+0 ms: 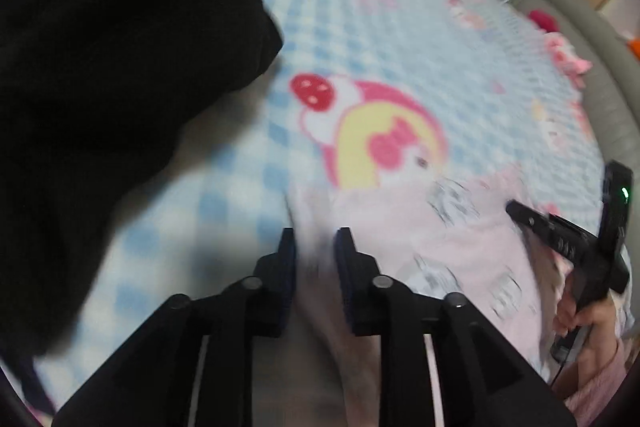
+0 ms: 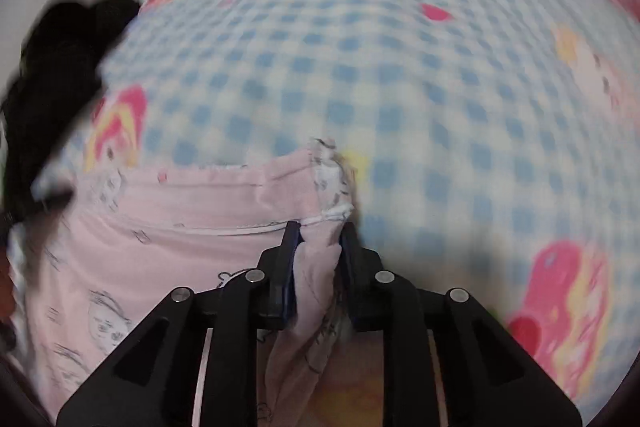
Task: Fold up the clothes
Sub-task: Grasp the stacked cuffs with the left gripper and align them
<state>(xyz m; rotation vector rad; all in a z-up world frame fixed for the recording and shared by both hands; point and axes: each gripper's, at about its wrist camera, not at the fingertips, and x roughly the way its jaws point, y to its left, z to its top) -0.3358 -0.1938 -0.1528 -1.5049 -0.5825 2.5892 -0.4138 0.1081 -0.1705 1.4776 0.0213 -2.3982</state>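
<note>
Pink garment (image 2: 192,243) lies on the checked bed (image 2: 400,87), pinched at each side by the left gripper (image 1: 316,247) and right gripper (image 2: 318,241), so both should move level together, keeping the edge taut.

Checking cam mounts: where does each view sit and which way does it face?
Left wrist: on left gripper, facing along its fingers over pink garment and checkered bedsheet; right gripper and person's hand show.
Right wrist: on right gripper, clamping the garment's edge.
Shared: garment, bedsheet, black clothing.
</note>
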